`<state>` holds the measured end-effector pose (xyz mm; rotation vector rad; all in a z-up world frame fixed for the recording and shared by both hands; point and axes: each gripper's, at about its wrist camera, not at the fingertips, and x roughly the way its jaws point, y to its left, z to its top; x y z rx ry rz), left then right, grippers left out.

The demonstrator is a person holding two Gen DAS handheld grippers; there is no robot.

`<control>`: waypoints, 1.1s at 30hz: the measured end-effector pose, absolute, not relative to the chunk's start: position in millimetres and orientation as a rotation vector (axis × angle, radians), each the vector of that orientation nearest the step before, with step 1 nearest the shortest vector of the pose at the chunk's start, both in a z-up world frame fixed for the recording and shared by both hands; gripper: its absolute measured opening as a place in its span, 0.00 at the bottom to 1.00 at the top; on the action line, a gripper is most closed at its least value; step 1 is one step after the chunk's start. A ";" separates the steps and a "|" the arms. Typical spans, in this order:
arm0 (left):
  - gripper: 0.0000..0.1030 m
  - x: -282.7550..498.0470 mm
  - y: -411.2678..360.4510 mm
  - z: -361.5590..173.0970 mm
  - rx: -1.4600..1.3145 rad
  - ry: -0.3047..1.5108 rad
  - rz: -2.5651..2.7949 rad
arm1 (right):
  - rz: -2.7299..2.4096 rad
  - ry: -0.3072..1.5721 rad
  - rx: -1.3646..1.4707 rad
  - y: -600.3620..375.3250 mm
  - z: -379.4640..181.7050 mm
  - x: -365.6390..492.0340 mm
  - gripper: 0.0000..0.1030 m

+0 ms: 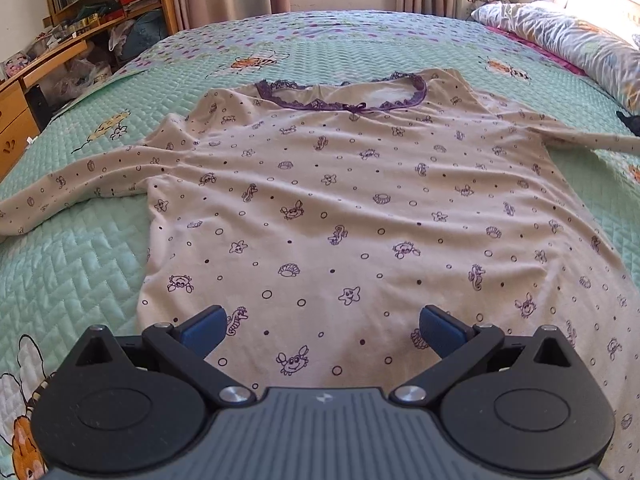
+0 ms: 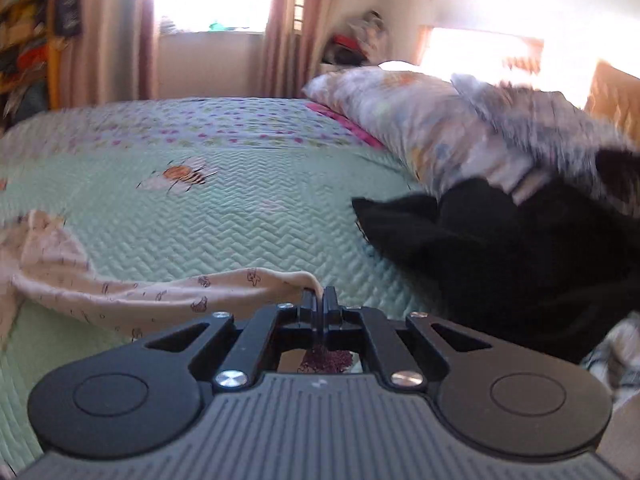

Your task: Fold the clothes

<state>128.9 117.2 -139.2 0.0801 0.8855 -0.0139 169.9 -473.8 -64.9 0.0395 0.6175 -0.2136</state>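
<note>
One cream top (image 1: 320, 200) lies flat; left fingers (image 1: 202, 330) spread, right fingers (image 2: 308, 300) pinch its sleeve (image 2: 180, 288).

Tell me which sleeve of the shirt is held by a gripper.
The shirt's right-hand sleeve: the right gripper is shut on its cuff. The left-hand sleeve lies free on the bed; the left gripper is open.

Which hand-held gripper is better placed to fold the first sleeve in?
Right. The right hand-held gripper is shut on the sleeve cuff; the left hand-held gripper hangs open over the shirt's hem.
</note>
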 end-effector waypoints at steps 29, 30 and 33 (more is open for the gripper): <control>0.99 134.7 119.5 -148.8 0.063 0.907 0.008 | -0.249 0.680 0.490 -543.2 -164.5 138.7 0.50; 0.99 134.8 119.5 -148.8 0.062 0.907 0.008 | -0.237 0.697 0.537 -544.3 -166.0 140.3 0.50; 0.99 135.2 119.7 -149.0 0.059 0.906 0.006 | -0.172 0.755 0.700 -546.1 -169.9 140.5 0.49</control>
